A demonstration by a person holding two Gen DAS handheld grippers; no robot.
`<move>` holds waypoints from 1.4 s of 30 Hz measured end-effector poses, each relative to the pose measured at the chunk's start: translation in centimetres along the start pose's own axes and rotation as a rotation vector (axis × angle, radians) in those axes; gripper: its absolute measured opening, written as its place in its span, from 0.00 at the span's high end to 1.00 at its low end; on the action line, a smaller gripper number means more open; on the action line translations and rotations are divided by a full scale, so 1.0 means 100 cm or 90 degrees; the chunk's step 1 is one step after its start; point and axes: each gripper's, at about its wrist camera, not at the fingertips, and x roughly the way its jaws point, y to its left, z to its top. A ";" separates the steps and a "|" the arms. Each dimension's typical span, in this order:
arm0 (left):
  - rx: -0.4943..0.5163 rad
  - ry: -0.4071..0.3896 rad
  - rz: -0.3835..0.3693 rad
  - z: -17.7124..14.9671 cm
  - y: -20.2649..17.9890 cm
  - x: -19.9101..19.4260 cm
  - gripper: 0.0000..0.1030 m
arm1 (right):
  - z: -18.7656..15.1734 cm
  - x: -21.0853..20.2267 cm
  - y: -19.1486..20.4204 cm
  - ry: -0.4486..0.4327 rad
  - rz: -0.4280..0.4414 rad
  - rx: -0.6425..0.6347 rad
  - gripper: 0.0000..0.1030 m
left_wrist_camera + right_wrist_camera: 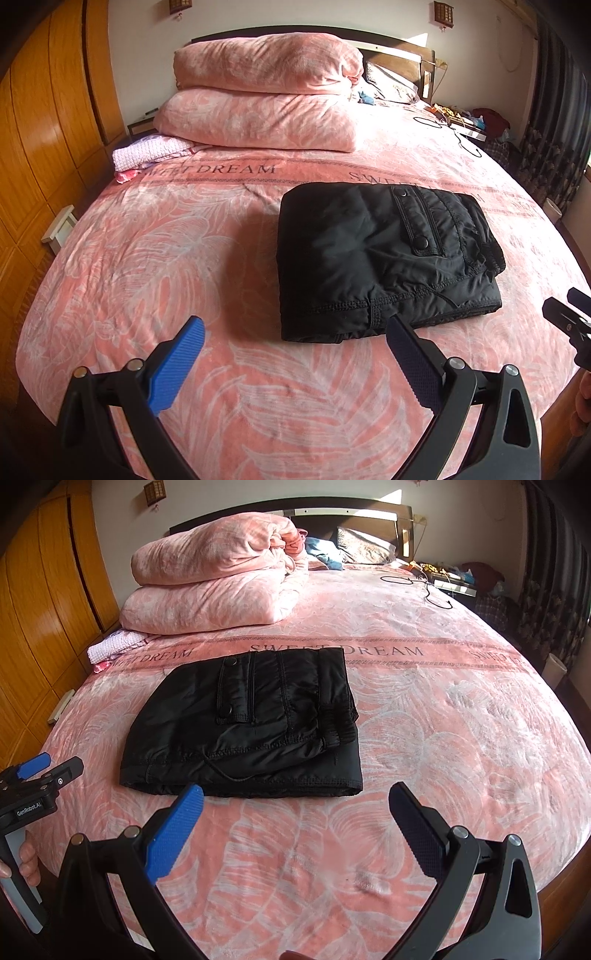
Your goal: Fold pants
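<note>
The pants [384, 258] were found folded into a compact rectangle on the bed [184, 258]. The left gripper [295, 328] and right gripper [295, 794] were held clear of them, jaws spread wide and empty.

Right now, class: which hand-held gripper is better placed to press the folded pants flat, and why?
Probably the left hand-held gripper: open, its dark finger overlaps the pants' near edge. The right hand-held gripper sits slightly farther back.
</note>
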 end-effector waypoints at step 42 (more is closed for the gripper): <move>0.006 0.008 -0.007 -0.002 0.000 0.005 0.04 | 0.000 0.008 -0.002 0.009 0.016 0.002 0.03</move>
